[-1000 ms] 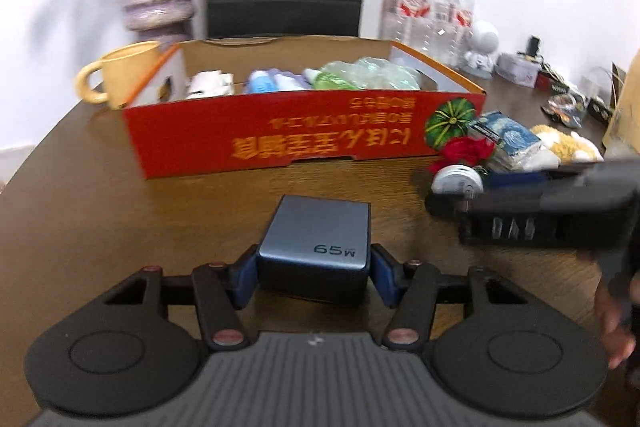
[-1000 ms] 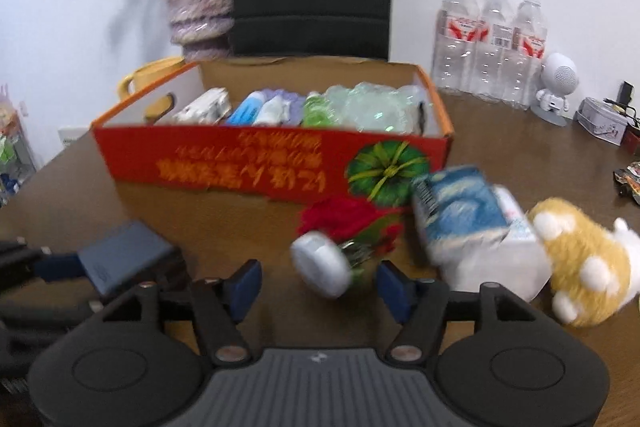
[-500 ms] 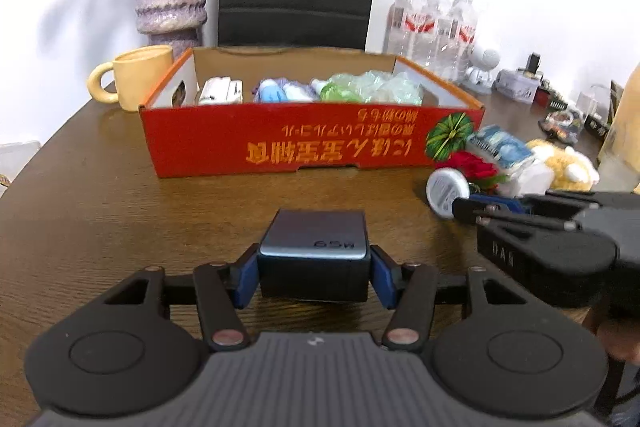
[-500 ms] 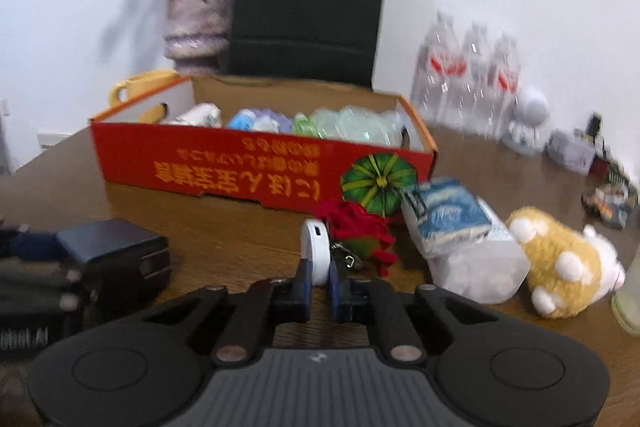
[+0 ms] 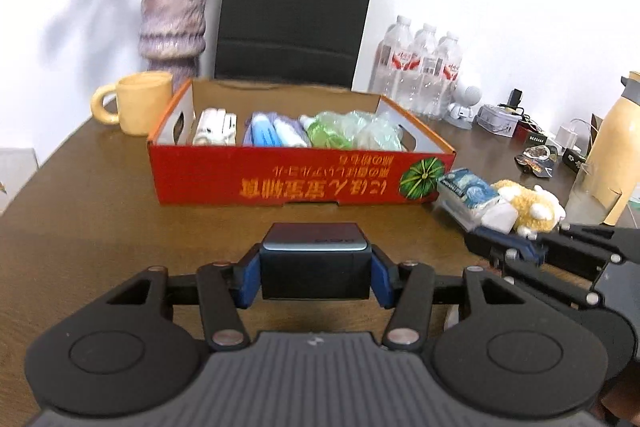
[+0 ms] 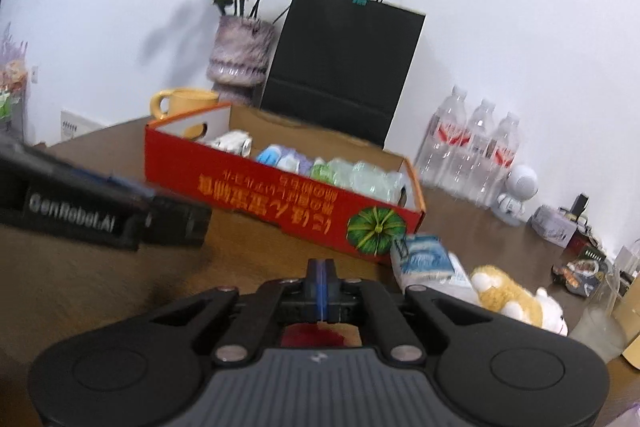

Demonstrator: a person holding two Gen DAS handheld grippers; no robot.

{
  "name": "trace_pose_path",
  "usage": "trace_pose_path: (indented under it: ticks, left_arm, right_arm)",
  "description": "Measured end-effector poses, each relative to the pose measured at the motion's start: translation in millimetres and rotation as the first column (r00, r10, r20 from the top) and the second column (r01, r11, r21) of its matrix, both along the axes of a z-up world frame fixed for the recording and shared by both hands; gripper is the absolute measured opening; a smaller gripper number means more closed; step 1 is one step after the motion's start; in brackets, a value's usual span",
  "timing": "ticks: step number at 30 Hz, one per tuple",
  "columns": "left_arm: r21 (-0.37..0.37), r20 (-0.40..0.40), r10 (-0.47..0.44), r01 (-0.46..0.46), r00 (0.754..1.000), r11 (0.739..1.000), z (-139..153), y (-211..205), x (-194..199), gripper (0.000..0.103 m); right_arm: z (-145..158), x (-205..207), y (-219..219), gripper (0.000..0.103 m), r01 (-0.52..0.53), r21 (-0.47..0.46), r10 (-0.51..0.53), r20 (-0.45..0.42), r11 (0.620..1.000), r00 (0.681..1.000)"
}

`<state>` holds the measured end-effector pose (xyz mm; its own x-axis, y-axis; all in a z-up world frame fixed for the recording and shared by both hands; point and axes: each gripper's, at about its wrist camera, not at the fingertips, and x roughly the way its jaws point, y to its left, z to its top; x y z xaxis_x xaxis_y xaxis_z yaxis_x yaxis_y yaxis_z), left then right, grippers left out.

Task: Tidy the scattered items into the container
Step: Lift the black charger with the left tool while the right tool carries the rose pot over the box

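Left gripper (image 5: 314, 277) clamped on grey charger block (image 5: 314, 259); red box (image 5: 280, 179) ahead; right gripper (image 6: 321, 277) pads pressed together, apparently empty.

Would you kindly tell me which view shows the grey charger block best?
The left wrist view: the grey charger block sits centred and sharp, clamped between the left gripper pads. The right wrist view shows only a blurred dark side of it at far left.

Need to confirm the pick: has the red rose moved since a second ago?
Yes: away from the red box's pumpkin corner, toward the camera; the red rose now shows under the shut right claw.
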<state>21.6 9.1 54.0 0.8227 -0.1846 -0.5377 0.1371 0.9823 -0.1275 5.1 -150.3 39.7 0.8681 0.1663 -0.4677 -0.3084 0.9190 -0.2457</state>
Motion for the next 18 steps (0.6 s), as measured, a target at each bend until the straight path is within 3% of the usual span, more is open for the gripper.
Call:
trace_pose_path:
  ticks: [2, 3, 5, 6, 7, 9, 12, 16, 18]
  left_arm:
    - [0.005, -0.003, 0.002, -0.002, 1.000, 1.000, -1, -1, -3, 0.054]
    - [0.001, -0.010, 0.002, -0.002, 1.000, 1.000, -3, -1, -5, 0.054]
    - [-0.003, -0.024, 0.002, -0.002, 1.000, 1.000, -7, 1, -9, 0.054]
    - [-0.004, -0.029, 0.005, -0.005, 1.000, 1.000, -8, 2, -10, 0.054]
    - [-0.006, -0.034, 0.010, -0.010, 0.999, 1.000, -10, 4, -12, 0.054]
    - [-0.012, -0.040, 0.020, -0.021, 0.999, 1.000, -12, 6, -13, 0.054]
    - [-0.024, -0.046, 0.027, -0.028, 0.999, 0.999, -13, 8, -15, 0.054]
    - [-0.033, -0.042, 0.023, -0.024, 0.999, 0.999, -11, 11, -22, 0.054]
    - [-0.029, -0.039, 0.031, -0.032, 0.999, 0.999, -10, 13, -24, 0.054]
  right_arm:
    - [-4, -6, -2, 0.006, -0.026, -0.009, 0.025, -0.037, 1.000, 0.999]
    - [-5, -14, -5, 0.014, -0.035, -0.006, 0.035, -0.033, 0.999, 0.999]
    - [-6, -29, -14, 0.038, -0.027, -0.001, 0.027, -0.009, 1.000, 1.000]
    - [-6, -36, -20, 0.062, -0.011, 0.001, 0.011, 0.009, 1.000, 1.000]
    - [-6, -43, -26, 0.076, 0.004, 0.005, -0.005, 0.026, 1.000, 1.000]
    - [-10, -48, -40, 0.078, 0.037, 0.050, -0.038, 0.018, 0.998, 0.999]
    - [-11, -46, -47, 0.078, 0.012, 0.163, -0.005, -0.045, 0.987, 0.999]
    - [-13, -46, -30, 0.079, -0.096, 0.168, 0.113, -0.092, 0.981, 0.989]
    - [-15, -50, -22, 0.084, -0.165, 0.164, 0.183, -0.102, 0.973, 0.978]
